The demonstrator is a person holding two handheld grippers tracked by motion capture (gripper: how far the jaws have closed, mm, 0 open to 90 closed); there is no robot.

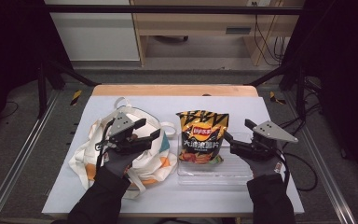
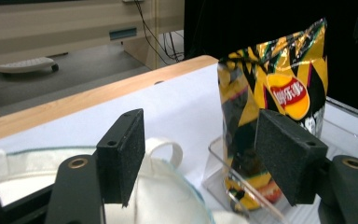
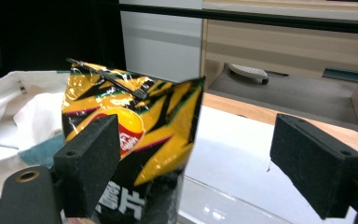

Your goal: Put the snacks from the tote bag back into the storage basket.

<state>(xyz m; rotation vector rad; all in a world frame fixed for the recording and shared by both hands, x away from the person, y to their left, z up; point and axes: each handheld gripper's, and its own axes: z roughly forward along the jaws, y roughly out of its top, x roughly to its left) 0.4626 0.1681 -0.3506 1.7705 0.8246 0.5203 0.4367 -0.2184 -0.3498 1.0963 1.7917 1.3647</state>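
High view: my left claw (image 1: 145, 132) hangs over the white tote bag (image 1: 93, 149), jaws spread, nothing gripped; my right claw (image 1: 230, 135) sits just right of the chip bag (image 1: 203, 135), which stands in a clear tray (image 1: 214, 175), jaws apart, empty. Left gripper view: chip bag (image 2: 279, 93) ahead and right of my pads, tote (image 2: 168, 196) beneath them. Right gripper view: chip bag (image 3: 154, 121) behind my left pad, not between the pads
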